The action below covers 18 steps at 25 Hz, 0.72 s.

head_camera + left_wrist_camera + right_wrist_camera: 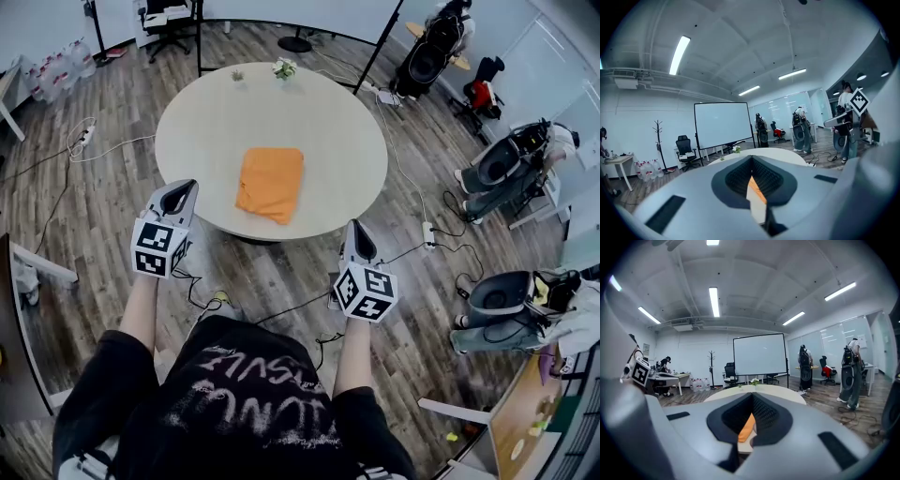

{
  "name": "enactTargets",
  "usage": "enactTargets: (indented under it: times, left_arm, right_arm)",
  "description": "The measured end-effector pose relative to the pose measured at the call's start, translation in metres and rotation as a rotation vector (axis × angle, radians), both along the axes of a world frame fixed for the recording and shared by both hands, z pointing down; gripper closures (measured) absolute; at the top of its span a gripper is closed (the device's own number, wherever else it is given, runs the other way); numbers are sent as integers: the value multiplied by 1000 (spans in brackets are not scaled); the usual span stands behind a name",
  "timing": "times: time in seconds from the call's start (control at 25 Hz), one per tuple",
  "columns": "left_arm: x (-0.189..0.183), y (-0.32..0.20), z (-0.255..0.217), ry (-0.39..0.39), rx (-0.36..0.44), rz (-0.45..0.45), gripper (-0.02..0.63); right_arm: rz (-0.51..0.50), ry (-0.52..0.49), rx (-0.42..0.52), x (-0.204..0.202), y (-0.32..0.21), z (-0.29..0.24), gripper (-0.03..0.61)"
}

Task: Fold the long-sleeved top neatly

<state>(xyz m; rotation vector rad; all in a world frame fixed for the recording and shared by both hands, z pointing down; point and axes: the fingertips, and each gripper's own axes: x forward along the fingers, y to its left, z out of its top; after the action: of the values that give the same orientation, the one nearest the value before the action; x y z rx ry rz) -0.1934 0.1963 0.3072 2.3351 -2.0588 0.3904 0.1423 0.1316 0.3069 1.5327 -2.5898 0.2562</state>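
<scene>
The jaws of the left gripper (183, 190) and the right gripper (359, 236) are pressed together, with nothing held between them. Both are raised off the near rim of the round desk (206, 122), the left at about 8 o'clock from its centre and the right at about 5 o'clock. The orange long-sleeved top (270, 183) is laid as a folded rectangle on the desk, toward 6 o'clock from the centre and near the edge, well apart from both grippers. Its sleeves cannot be made out. In each gripper view only a thin orange sliver of it is seen past the closed jaws. A small flower pot (284, 67) is placed at 12 o'clock.
</scene>
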Motion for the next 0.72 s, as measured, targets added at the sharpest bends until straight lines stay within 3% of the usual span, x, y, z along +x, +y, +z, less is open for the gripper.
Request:
enactTargets:
  times: [0.28, 0.72]
  left_arm:
    - [-3, -2, -1, 2, 10, -14, 603]
    - [-8, -5, 2, -9, 18, -13, 603]
  right_arm:
    - [31, 9, 4, 13, -11, -3, 575]
    - [37, 15, 3, 1, -16, 2, 575]
